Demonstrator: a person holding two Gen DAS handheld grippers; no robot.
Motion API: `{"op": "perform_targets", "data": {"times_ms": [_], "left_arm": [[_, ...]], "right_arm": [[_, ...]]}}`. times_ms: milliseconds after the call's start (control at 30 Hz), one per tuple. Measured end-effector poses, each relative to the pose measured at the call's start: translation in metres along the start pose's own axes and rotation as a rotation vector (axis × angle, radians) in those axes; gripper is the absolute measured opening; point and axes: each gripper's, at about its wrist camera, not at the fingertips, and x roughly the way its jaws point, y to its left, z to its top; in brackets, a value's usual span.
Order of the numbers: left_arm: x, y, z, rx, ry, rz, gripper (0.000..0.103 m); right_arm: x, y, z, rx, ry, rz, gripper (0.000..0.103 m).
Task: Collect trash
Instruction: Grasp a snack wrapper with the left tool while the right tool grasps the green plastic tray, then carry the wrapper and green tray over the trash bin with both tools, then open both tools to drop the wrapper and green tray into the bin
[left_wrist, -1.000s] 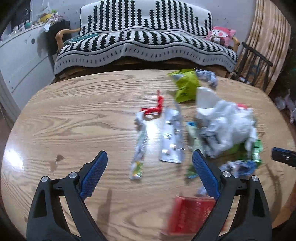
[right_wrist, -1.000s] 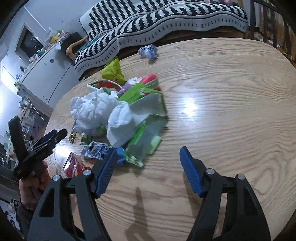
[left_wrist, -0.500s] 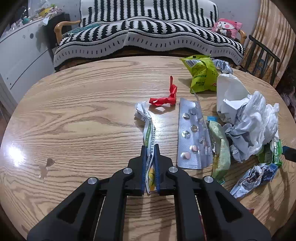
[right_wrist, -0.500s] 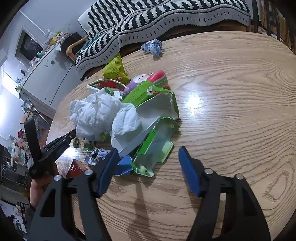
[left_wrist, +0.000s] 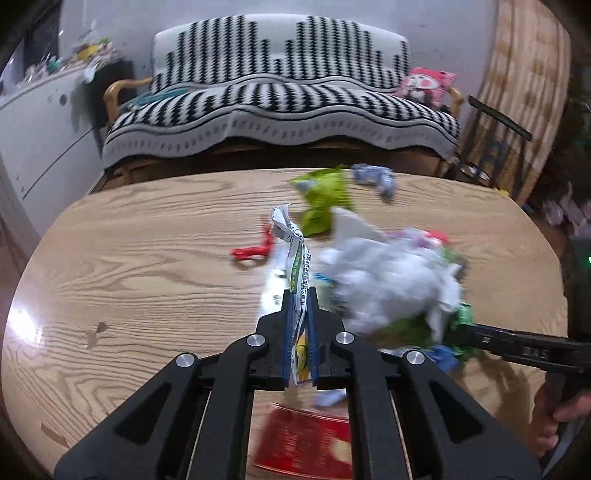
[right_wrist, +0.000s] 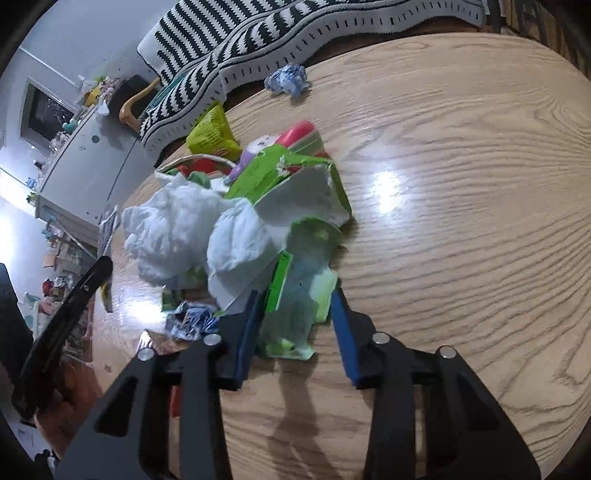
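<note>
A lived-in home, a sitting room by the look of it: a wooden-armed sofa (left_wrist: 280, 110) draped in a black-and-white striped blanket (left_wrist: 258, 122), a pink plush toy (left_wrist: 424, 86) in its corner, white drawers (left_wrist: 40, 136) piled with clutter, an oval wooden counter (left_wrist: 147, 258).

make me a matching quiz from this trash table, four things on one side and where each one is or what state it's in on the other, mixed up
Things:
1. long wrapper
2. green carton piece
3. crumpled blue-white wrapper
4. red twisted scrap

States:
A. lying alone near the table's far edge
B. clamped in the shut left tongs
C. between the right tongs, whose jaws have just been closing
D. lying on bare wood left of the pile

Pairs: 1-B, 2-C, 3-A, 4-D
</note>
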Motion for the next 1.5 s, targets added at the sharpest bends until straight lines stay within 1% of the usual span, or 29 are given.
{"op": "perform_targets", "data": {"times_ms": [67, 200, 267, 367, 433, 533, 567, 667, 733, 767, 800, 833, 900, 933, 1033, 1133, 1200, 1300, 1367, 1467, 1500], "left_arm": [[-0.004, -0.022, -0.004, 0.045, 0.0, -0.027, 0.006], [-0.005, -0.064, -0.013, 0.126, 0.007, -0.07, 0.006], [-0.006, -0.076, -0.013, 0.137, 0.012, -0.088, 0.006], [-0.011, -0.103, -0.013, 0.16, 0.012, -0.141, 0.006], [-0.015, -0.127, -0.016, 0.186, 0.013, -0.189, 0.006], [-0.016, -0.176, -0.024, 0.249, 0.026, -0.259, 0.006], [-0.017, -0.197, -0.028, 0.276, 0.031, -0.285, 0.006], [-0.021, -0.251, -0.043, 0.344, 0.045, -0.366, 0.006], [-0.028, -0.298, -0.057, 0.407, 0.054, -0.437, 0.006], [-0.03, -0.317, -0.064, 0.431, 0.059, -0.468, 0.006], [-0.033, -0.338, -0.071, 0.457, 0.065, -0.499, 0.006], [-0.038, -0.367, -0.083, 0.495, 0.076, -0.543, 0.006], [-0.043, -0.404, -0.099, 0.538, 0.092, -0.604, 0.006], [-0.046, -0.428, -0.112, 0.567, 0.107, -0.648, 0.006], [-0.05, -0.487, -0.146, 0.656, 0.147, -0.723, 0.006], [-0.049, -0.537, -0.179, 0.75, 0.198, -0.767, 0.006], [-0.043, -0.56, -0.196, 0.788, 0.225, -0.773, 0.006], [-0.034, -0.582, -0.209, 0.806, 0.258, -0.775, 0.006], [-0.03, -0.59, -0.213, 0.808, 0.268, -0.775, 0.006], [-0.023, -0.6, -0.213, 0.808, 0.281, -0.781, 0.006], [-0.021, -0.598, -0.211, 0.805, 0.28, -0.781, 0.006]], "right_arm": [[-0.01, -0.005, -0.003, 0.002, -0.009, 0.018, 0.004], [-0.034, -0.017, -0.009, -0.016, -0.042, -0.027, 0.004], [-0.044, -0.027, -0.012, -0.008, -0.042, -0.022, 0.004], [-0.075, -0.043, -0.02, -0.014, -0.086, -0.041, 0.004], [-0.094, -0.055, -0.025, -0.026, -0.117, -0.074, 0.004], [-0.131, -0.081, -0.035, -0.03, -0.177, -0.144, 0.004], [-0.149, -0.096, -0.042, -0.017, -0.204, -0.171, 0.004], [-0.186, -0.132, -0.056, 0.007, -0.256, -0.253, 0.004], [-0.215, -0.164, -0.071, 0.042, -0.288, -0.316, 0.004], [-0.233, -0.186, -0.082, 0.072, -0.303, -0.349, 0.004], [-0.244, -0.2, -0.088, 0.091, -0.312, -0.366, 0.004], [-0.257, -0.217, -0.098, 0.119, -0.326, -0.387, 0.004], [-0.284, -0.257, -0.119, 0.184, -0.346, -0.434, 0.004], [-0.297, -0.277, -0.131, 0.224, -0.353, -0.454, 0.004], [-0.324, -0.331, -0.165, 0.34, -0.363, -0.489, 0.004], [-0.336, -0.376, -0.195, 0.438, -0.338, -0.498, 0.004], [-0.338, -0.399, -0.21, 0.482, -0.315, -0.496, 0.004], [-0.339, -0.421, -0.223, 0.522, -0.294, -0.487, 0.004], [-0.343, -0.43, -0.226, 0.536, -0.295, -0.477, 0.004], [-0.348, -0.436, -0.23, 0.547, -0.306, -0.462, 0.004], [-0.347, -0.436, -0.229, 0.549, -0.308, -0.461, 0.004]]}}
